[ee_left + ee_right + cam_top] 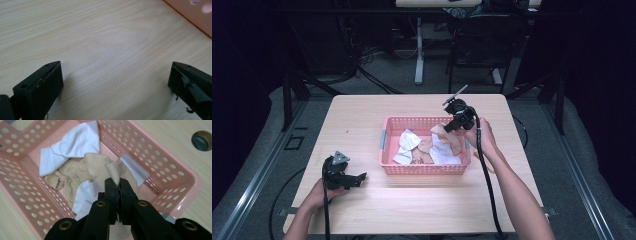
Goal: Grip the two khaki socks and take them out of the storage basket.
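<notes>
The right gripper (117,185) was pinched tight on a fold of a beige sock (113,171), its two black jaws pressed together with the cloth bunched up between them. It hung over the right end of the pink basket (424,168), and the sock trailed from the jaws down into the basket (how much of it had left the pile I could not tell). Under it lay white socks (75,143) tangled with more beige ones. The basket sat near the middle of the wooden table (362,115). The left gripper (358,178) rested low on the table, to the left of the basket and apart from it, jaws spread wide with only bare wood between them.
</notes>
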